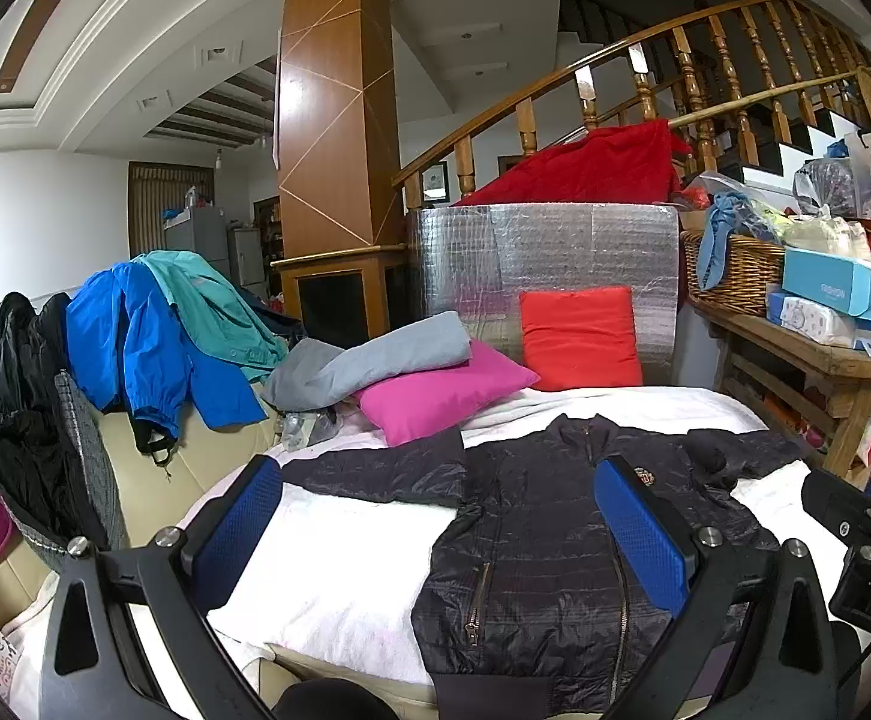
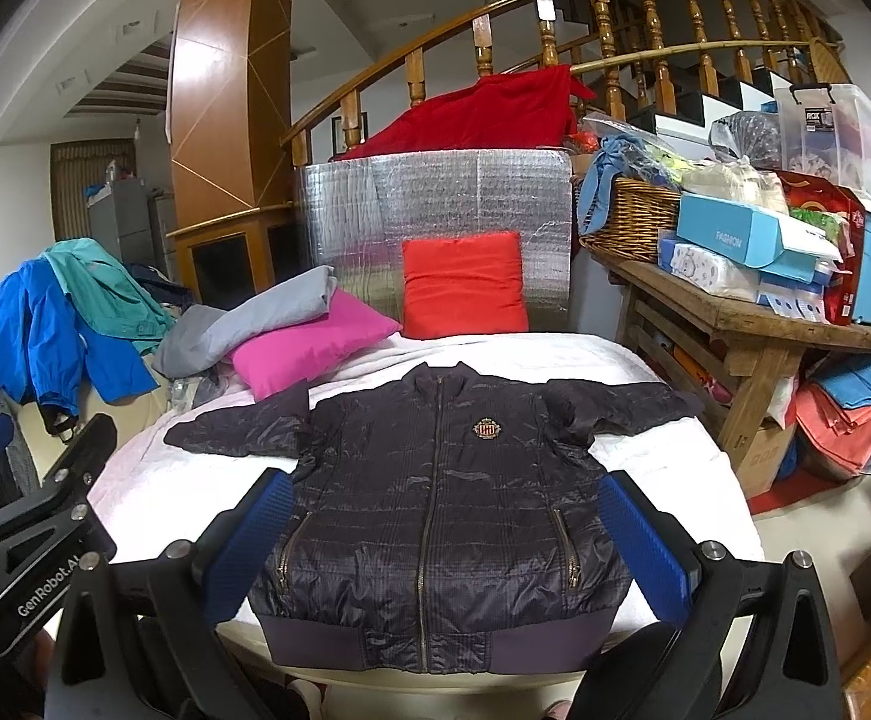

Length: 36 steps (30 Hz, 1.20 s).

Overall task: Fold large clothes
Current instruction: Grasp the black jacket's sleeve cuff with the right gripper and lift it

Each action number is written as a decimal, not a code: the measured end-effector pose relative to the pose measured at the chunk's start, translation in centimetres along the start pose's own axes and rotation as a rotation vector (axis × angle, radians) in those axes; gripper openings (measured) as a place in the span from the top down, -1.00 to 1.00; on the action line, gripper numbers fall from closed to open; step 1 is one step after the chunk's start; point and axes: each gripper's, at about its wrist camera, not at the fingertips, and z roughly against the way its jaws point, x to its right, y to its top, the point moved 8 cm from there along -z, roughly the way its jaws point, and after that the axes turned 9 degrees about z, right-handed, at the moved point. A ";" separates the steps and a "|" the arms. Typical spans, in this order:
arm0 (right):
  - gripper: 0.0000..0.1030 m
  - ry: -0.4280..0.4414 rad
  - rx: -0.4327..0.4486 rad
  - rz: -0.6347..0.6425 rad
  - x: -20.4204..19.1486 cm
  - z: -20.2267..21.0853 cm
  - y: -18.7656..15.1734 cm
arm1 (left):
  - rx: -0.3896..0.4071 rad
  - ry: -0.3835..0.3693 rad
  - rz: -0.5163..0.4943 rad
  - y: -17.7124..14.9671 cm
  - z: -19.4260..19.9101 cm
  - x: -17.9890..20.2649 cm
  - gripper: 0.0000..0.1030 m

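Dark quilted jacket (image 2: 435, 516) lies flat, front up, zipped, sleeves spread, on the white blanket (image 2: 153, 492). Left gripper (image 1: 453, 528) and right gripper (image 2: 444, 540) both hover above its hem, fingers spread wide, holding nothing. Pink cushion (image 2: 309, 342) behind.

Black plastic frames on both tongs — left tongs (image 1: 456, 516), right tongs (image 2: 450, 534) — with ribbed blue pads (image 2: 645, 546), silver screws (image 2: 710, 552), white "GenRobot.AI" lettering on one side.
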 end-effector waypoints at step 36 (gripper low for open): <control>-1.00 0.092 -0.218 -0.751 32.1 -37.9 -8.4 | -0.603 0.044 0.044 -14.9 -38.7 9.3 -1.00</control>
